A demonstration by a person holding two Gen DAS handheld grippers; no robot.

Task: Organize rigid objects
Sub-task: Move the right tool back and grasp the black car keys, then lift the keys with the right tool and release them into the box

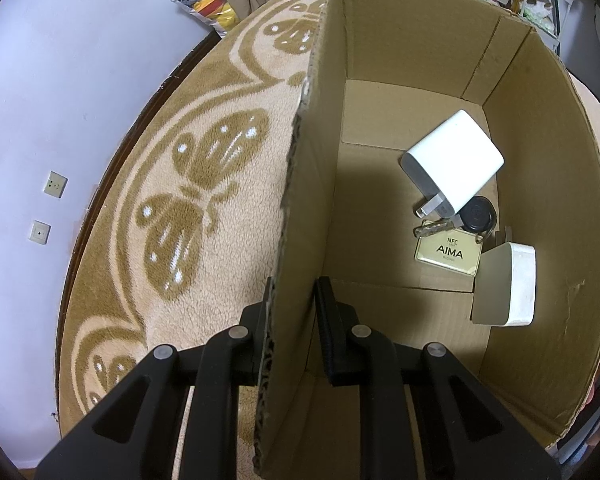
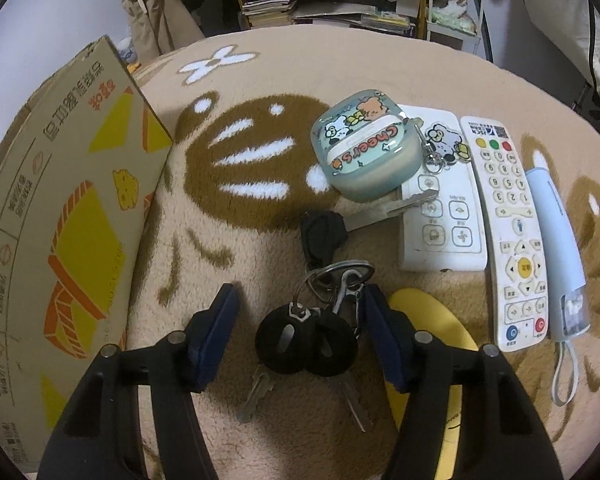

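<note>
**A:** So where's it at? Left tongs (image 1: 292, 320) are pinched tight on the box (image 1: 440, 40) wall, holding it steady. Already inside: a white charger (image 1: 454, 162), a key tag (image 1: 449, 251) and another white block (image 1: 508, 284).

**B:** Right tongs (image 2: 300, 320) sit over the keys (image 2: 306, 344) on the blanket (image 2: 240, 240), jaws half open either side of the black heads, pads not touching yet as far as I can see.

**A:** Keys look light but floppy, I'd guess the ring and clip dangle and swing. Grab across the two rubbery heads, not the slick blades.

**B:** Room's tight on the right: yellow thing (image 2: 424, 312) just beside that pad, remotes (image 2: 508, 232) near. Left side toward the box is open blanket, so lift straight and swing that way.
</note>
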